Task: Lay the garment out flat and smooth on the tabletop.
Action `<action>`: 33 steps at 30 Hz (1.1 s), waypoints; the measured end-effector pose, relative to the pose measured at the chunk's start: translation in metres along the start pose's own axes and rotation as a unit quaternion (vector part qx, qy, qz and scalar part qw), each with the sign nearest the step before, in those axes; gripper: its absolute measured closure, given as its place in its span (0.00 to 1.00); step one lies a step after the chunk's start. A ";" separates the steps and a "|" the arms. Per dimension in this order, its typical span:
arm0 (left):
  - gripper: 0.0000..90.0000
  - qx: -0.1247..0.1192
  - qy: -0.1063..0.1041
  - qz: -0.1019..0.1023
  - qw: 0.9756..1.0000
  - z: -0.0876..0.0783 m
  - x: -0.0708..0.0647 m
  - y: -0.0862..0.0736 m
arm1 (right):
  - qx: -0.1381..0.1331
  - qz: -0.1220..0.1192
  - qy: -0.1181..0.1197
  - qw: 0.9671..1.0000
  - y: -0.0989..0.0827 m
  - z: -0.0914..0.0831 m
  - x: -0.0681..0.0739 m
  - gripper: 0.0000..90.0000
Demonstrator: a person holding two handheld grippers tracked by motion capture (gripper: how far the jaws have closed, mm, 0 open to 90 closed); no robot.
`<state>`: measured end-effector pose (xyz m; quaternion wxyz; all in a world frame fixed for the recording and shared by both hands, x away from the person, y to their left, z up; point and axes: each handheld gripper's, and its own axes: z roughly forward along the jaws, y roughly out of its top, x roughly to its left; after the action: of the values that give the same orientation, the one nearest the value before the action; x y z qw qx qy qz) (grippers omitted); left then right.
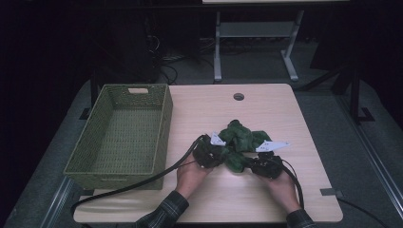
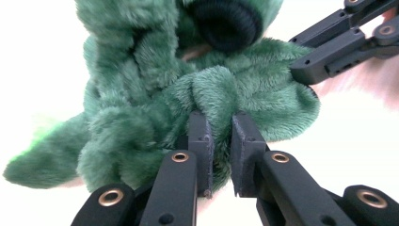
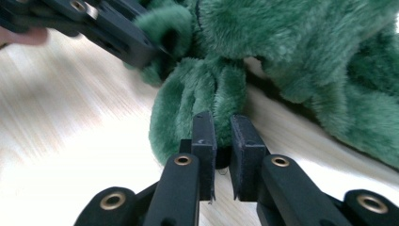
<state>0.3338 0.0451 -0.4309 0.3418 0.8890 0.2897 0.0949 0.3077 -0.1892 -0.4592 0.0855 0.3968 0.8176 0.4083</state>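
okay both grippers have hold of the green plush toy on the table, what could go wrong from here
1. Each grip is thin: the left gripper and right gripper pinch only a fold of fur on the green plush toy, so a fold might slip out when lifted.
2. The two grippers sit close together on the same end, so most of the toy would likely sag and swing.
3. A dangling toy could catch the near rim of the green basket if carried there.

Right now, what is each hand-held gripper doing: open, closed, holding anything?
Left hand-held gripper: closed on a fold of the green plush toy.
Right hand-held gripper: closed on another fold of it.
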 end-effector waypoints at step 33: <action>0.95 0.046 -0.025 -0.011 0.999 -0.028 0.006 -0.047 | 0.052 -0.002 -0.078 0.996 -0.034 -0.067 -0.041 0.92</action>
<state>0.3074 0.0928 -0.4411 0.3089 0.9025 0.2950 0.0556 0.2843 -0.2712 -0.4483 0.1287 0.4300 0.8293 0.3329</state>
